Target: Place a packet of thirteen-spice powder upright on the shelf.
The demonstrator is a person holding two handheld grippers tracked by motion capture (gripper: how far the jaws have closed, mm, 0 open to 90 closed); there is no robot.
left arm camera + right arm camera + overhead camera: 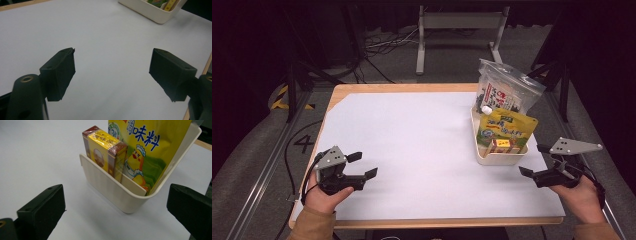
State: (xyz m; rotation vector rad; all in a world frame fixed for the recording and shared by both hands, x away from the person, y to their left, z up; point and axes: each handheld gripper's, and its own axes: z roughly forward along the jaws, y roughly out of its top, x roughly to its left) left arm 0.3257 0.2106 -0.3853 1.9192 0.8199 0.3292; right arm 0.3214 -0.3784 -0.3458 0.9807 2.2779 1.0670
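Item: small yellow box [105, 152] upright at near end of cream bin [117, 192], against yellow pouch [147, 150], table's right side; right hand-held gripper [113, 212] jaws apart, just short; risk: light bin tipping or sliding if jaw clips rim.

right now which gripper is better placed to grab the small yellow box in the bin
Right. The right gripper sits open beside the bin, facing the small yellow box; the left gripper is across the table.
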